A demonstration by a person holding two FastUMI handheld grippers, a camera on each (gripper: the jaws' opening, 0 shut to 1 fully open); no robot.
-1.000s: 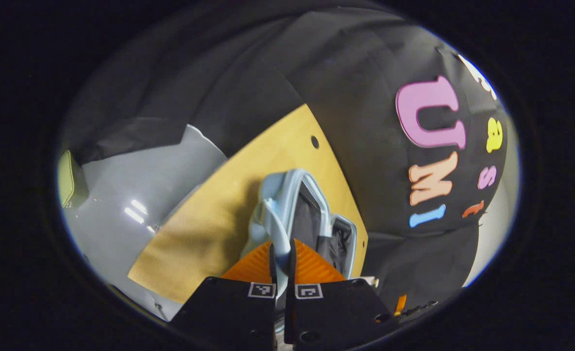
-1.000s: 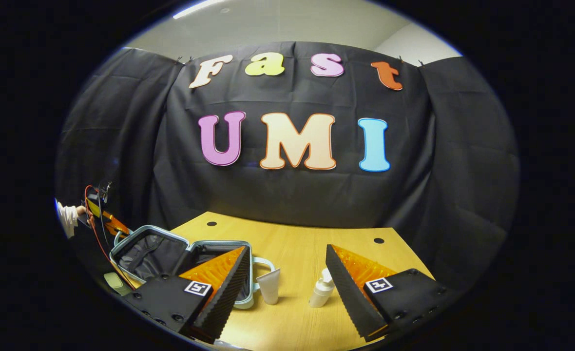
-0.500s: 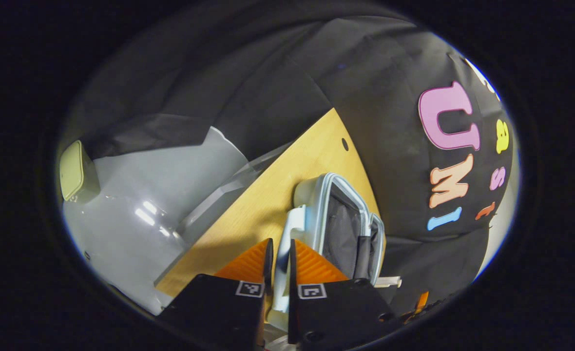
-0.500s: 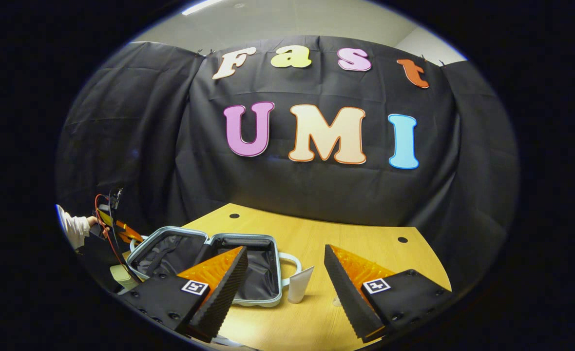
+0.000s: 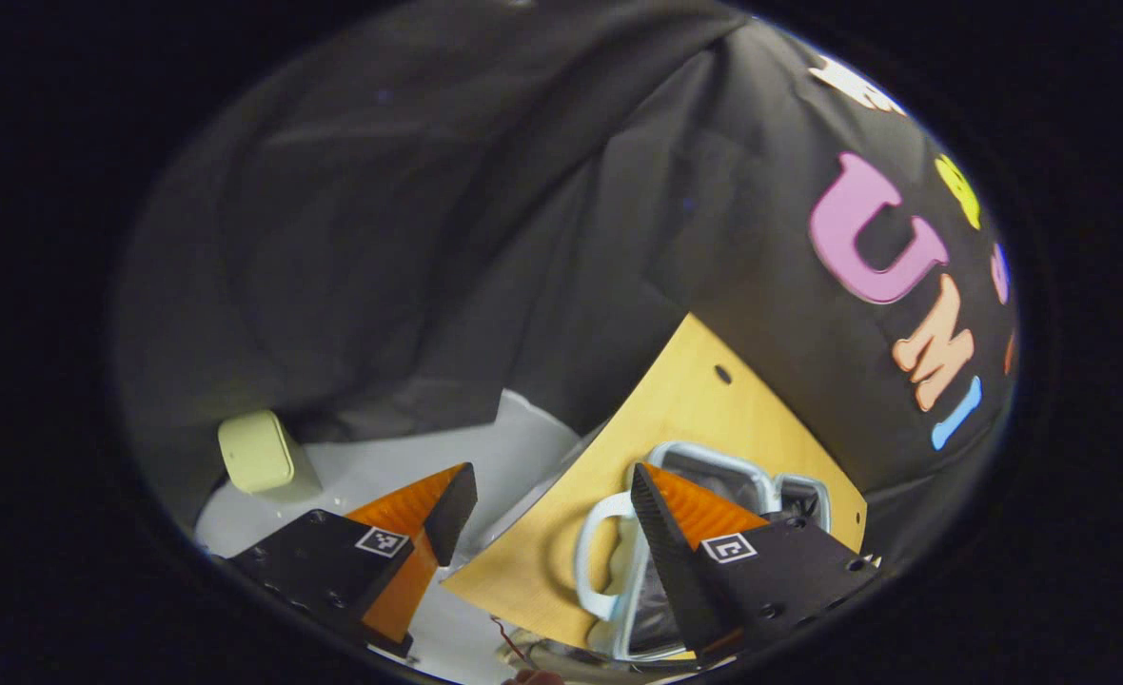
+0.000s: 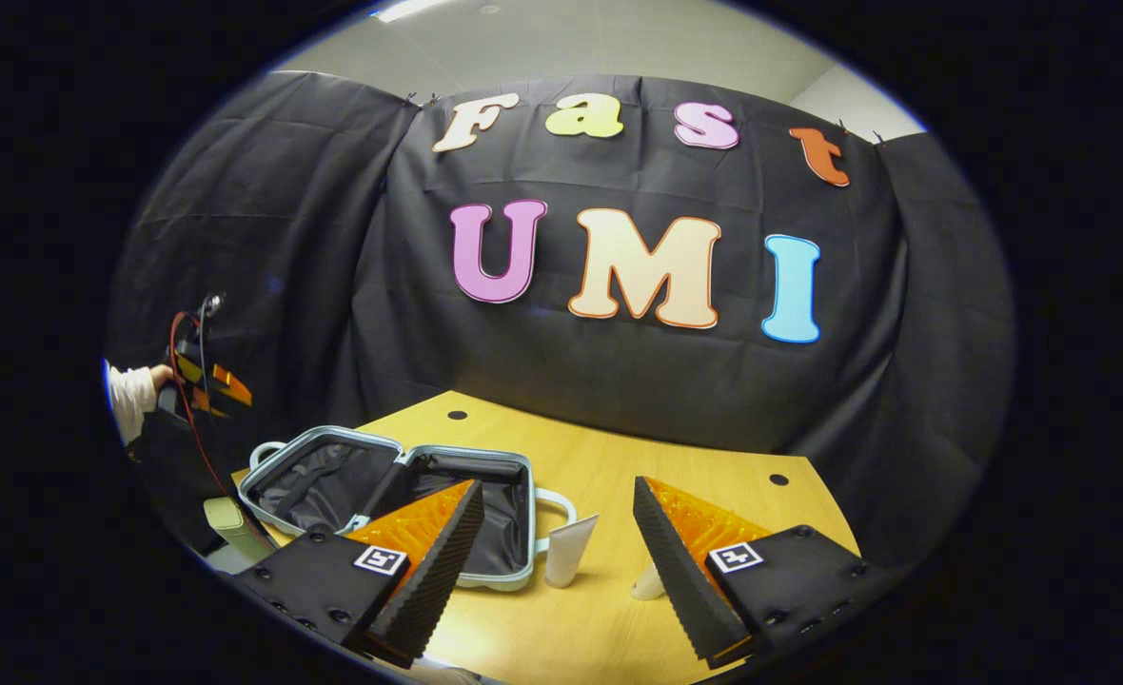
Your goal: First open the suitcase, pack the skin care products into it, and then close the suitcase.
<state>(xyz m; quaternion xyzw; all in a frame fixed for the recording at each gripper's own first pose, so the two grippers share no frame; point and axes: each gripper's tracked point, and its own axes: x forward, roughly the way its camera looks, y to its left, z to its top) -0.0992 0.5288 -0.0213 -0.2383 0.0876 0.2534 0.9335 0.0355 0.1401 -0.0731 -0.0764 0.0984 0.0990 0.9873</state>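
Suitcase [image 6: 400,495] (lid flat open) lies just beyond the gaping right claw [image 6: 552,528].

Your left gripper [image 5: 542,504]: jaws spread wide, nothing between orange fingers [image 5: 419,495], black finger mounts low in left gripper view, camera rolled so scene tilts. In right gripper view same gripper [image 6: 207,385] sits far off at left edge, raised, your hand [image 6: 156,377] and white sleeve [image 6: 126,400] behind it. Your right gripper [image 6: 554,528]: jaws also wide apart, ridged fingers [image 6: 428,561] angled inward, empty, held level, facing forward.
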